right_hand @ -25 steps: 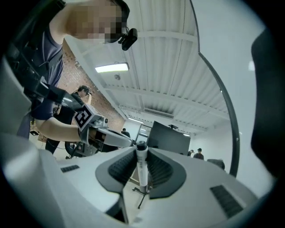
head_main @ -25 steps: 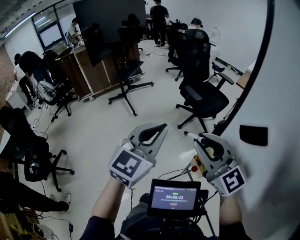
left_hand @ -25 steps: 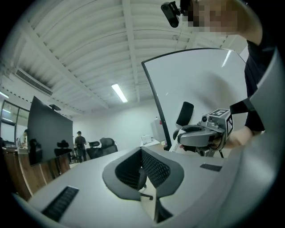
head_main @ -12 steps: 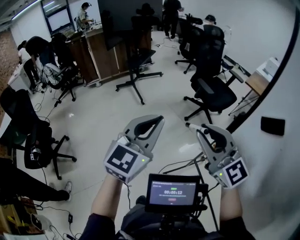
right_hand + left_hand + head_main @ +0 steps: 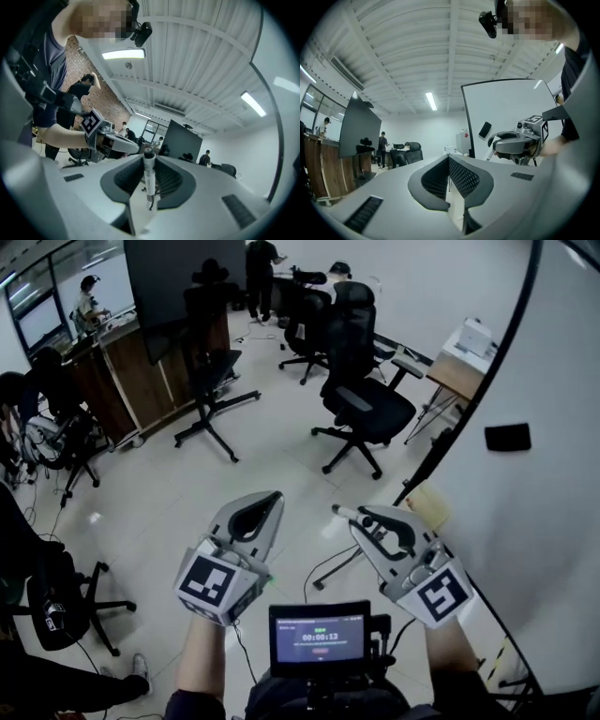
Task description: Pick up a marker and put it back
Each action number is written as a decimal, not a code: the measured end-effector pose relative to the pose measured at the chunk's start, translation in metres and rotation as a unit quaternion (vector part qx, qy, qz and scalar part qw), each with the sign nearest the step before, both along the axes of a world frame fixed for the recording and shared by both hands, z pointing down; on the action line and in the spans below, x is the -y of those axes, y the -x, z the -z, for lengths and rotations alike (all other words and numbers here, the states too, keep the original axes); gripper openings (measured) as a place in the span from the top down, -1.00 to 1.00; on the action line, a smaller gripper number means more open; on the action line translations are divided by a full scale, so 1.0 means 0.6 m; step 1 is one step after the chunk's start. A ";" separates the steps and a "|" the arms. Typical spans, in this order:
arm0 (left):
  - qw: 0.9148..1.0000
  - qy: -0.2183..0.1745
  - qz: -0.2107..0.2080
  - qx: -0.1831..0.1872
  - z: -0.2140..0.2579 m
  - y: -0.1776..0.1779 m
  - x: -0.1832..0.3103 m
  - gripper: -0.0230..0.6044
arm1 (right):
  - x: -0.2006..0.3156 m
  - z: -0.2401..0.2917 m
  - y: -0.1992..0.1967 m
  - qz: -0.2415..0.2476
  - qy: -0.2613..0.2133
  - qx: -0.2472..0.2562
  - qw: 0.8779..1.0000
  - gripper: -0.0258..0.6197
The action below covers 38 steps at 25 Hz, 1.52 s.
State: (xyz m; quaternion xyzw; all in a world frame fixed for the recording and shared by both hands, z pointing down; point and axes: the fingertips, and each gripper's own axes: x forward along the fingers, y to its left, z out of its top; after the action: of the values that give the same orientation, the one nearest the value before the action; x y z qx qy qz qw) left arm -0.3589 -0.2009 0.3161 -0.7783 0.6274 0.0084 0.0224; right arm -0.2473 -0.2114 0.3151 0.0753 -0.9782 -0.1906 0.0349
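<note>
White marker point(image 5: 149, 176) sits clamped crosswise in the fingers of the right gripper point(image 5: 361, 515), one end poking out toward the left gripper point(image 5: 270, 499). The firm mid-body pinch looks meant for carrying the marker, so I judge the pick-up done and the putting back not yet begun. The left gripper's fingers are closed together on nothing, and it seems only to ride alongside. No worktop lies beneath either gripper, only pale glossy floor point(image 5: 187, 512). A large whiteboard point(image 5: 553, 521) curves along the right with a dark block point(image 5: 507, 437) stuck to it, and it is probably where the marker belongs. Farther off stand black office chairs point(image 5: 361, 409), a dark screen point(image 5: 173, 277) and a wooden counter point(image 5: 122, 381).
</note>
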 end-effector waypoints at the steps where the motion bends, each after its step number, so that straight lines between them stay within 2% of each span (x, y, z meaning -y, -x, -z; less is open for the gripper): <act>1: 1.000 0.000 -0.006 -0.003 -0.002 -0.008 -0.001 0.93 | -0.005 0.002 -0.012 -0.006 0.010 -0.001 1.000 0.64; 7: 0.999 0.006 -0.038 -0.007 -0.002 -0.073 -0.006 0.93 | -0.023 0.016 -0.093 -0.046 0.013 0.007 0.999 0.64; 12: 0.999 0.009 -0.047 0.017 0.021 -0.172 -0.006 0.93 | -0.035 0.027 -0.189 -0.047 0.019 0.042 0.998 0.64; 17: 0.999 0.004 -0.035 0.042 0.043 -0.297 -0.014 0.93 | -0.041 0.029 -0.318 -0.036 0.030 0.057 0.997 0.64; 22: 0.998 0.016 0.002 0.061 0.038 -0.382 -0.091 0.93 | -0.093 0.045 -0.412 -0.001 0.041 0.076 0.996 0.64; 27: 0.996 0.029 0.042 0.070 0.032 -0.417 -0.166 0.93 | -0.144 0.041 -0.441 0.049 0.052 0.093 0.993 0.64; 30: 0.993 0.034 0.067 0.088 0.047 -0.423 -0.195 0.93 | -0.160 0.054 -0.439 0.079 0.055 0.101 0.990 0.64; 35: 0.990 0.037 0.105 0.086 0.049 -0.407 -0.235 0.93 | -0.184 0.050 -0.424 0.116 0.054 0.105 0.986 0.64; 38: 0.989 0.039 0.116 0.088 0.041 -0.383 -0.264 0.93 | -0.209 0.047 -0.395 0.133 0.069 0.108 0.983 0.64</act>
State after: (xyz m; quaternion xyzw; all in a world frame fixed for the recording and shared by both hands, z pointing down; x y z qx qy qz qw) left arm -0.1290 -0.0426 0.2916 -0.6981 0.7090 -0.0876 0.0481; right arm -0.0106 -0.0861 0.2867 -0.0382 -0.9883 -0.1161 -0.0915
